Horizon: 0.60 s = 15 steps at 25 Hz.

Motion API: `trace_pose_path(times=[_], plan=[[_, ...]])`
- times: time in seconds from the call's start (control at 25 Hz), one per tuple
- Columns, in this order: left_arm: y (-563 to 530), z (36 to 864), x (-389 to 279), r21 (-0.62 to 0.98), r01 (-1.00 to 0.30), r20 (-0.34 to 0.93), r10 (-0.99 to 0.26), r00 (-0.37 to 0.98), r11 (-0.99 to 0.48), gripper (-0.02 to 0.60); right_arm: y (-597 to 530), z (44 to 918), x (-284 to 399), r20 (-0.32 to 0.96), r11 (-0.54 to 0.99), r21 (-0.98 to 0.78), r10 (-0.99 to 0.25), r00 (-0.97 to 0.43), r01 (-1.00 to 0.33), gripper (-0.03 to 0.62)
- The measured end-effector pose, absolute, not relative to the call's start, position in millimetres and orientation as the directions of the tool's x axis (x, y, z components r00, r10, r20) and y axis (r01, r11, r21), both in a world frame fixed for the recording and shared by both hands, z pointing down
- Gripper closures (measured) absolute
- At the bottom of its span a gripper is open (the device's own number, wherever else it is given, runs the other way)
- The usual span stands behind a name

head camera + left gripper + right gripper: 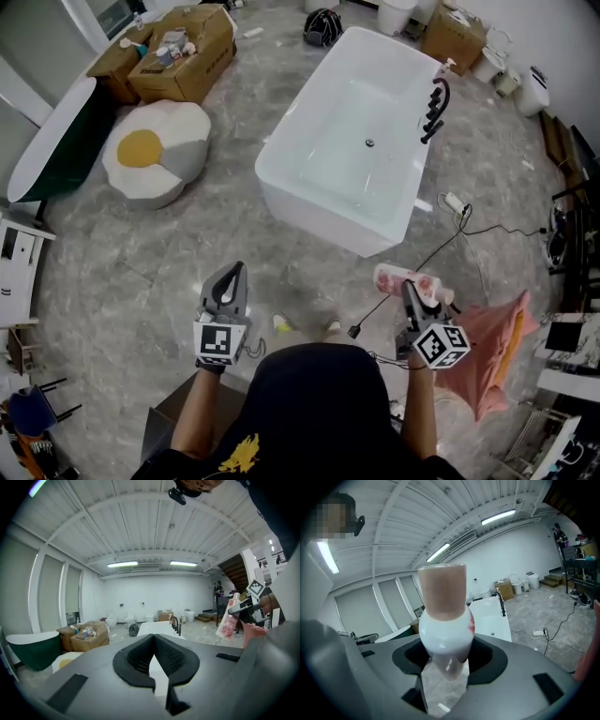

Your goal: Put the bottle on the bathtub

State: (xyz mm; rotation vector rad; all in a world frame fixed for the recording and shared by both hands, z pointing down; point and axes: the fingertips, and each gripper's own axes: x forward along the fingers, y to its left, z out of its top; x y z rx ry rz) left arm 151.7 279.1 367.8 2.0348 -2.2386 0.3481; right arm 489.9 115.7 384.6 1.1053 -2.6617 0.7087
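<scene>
A white bottle (405, 280) with a pink-red pattern lies across the jaws of my right gripper (411, 292), which is shut on it above the floor, in front of the tub's near right corner. In the right gripper view the bottle (443, 620) stands between the pads, its tan cap end uppermost. The white bathtub (281, 178) is ahead, empty, with a black faucet (433, 108) on its right rim. My left gripper (236, 274) hangs to the left, shut and holding nothing. The left gripper view shows the tub (161, 629) beyond the jaws and the bottle (226, 620) at the right.
Cardboard boxes (183, 56) and an egg-shaped cushion (155, 150) lie left of the tub, next to a dark green tub (52, 141). A cable and power strip (455, 202) run over the floor at the right. A pink cloth (492, 347) hangs by my right arm.
</scene>
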Motion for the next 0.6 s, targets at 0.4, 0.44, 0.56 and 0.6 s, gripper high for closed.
trace_pose_path(times=[0.4,0.44,0.56,0.6], plan=[[303.5,374.8,94.0,-0.055,-0.996,0.175,-0.982,-0.073,0.064,0.563,139.0,383.5,413.1,0.373,0.636,-0.269,-0.624,-0.687,-0.724,0.376],[304.8,375.8,84.6,-0.056,-0.997,0.172,-0.983,-0.068,0.059,0.563,143.4,386.2,403.1,0.377,0.634,-0.264,-0.626,-0.683,-0.727,0.376],[311.2,375.6,50.2,-0.048,-0.997,0.161,-0.985,-0.068,0.061,0.563,151.8,394.5,360.3,0.399,0.654,-0.235,-0.610,-0.685,-0.719,0.376],[311.8,375.1,41.8,-0.047,-0.997,0.162,-0.984,-0.074,0.067,0.563,149.8,397.2,346.5,0.407,0.667,-0.229,-0.597,-0.692,-0.709,0.376]])
